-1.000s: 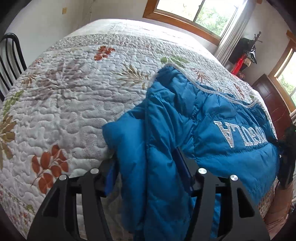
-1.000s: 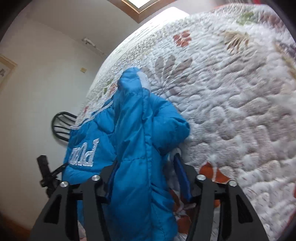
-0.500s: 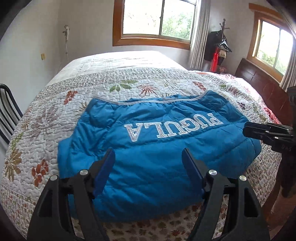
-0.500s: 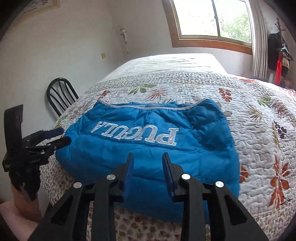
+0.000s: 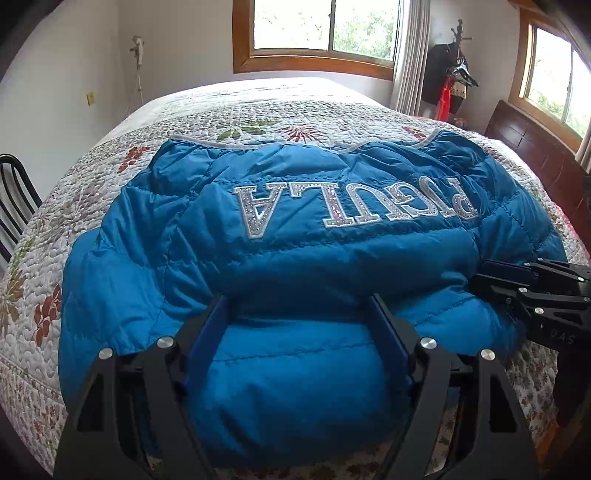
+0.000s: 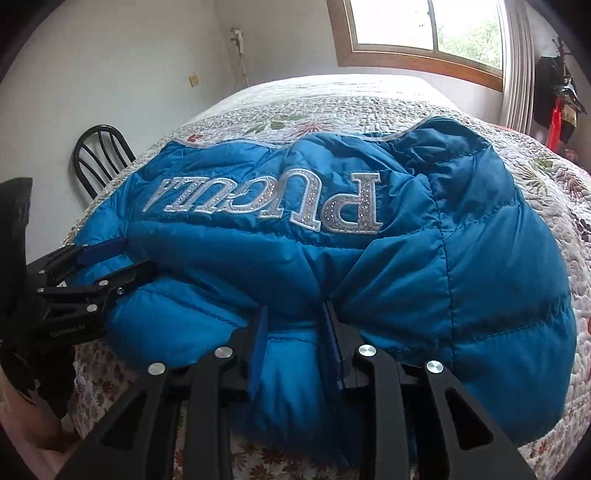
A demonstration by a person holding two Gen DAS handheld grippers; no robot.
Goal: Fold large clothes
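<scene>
A blue puffer jacket point(image 5: 314, 236) with silver letters lies back-up on the bed, near its front edge; it also shows in the right wrist view point(image 6: 332, 236). My left gripper point(image 5: 299, 306) is open, its jaws wide apart around the jacket's near edge. My right gripper point(image 6: 293, 314) has its jaws close together with a fold of the jacket's near edge between them. The right gripper also shows at the right of the left wrist view point(image 5: 491, 275), and the left gripper at the left of the right wrist view point(image 6: 122, 258).
A floral quilted bedspread point(image 5: 92, 192) covers the bed. A black chair point(image 6: 99, 155) stands at the bed's left side. A dark wooden headboard point(image 5: 535, 147) is at the right. Windows point(image 5: 325, 26) and a coat rack point(image 5: 454, 77) stand behind the bed.
A second ago both grippers held folded jacket sides over the bed. They pulled back to the front edge, with the jacket lying flat, and now have closed in on its near edge.
</scene>
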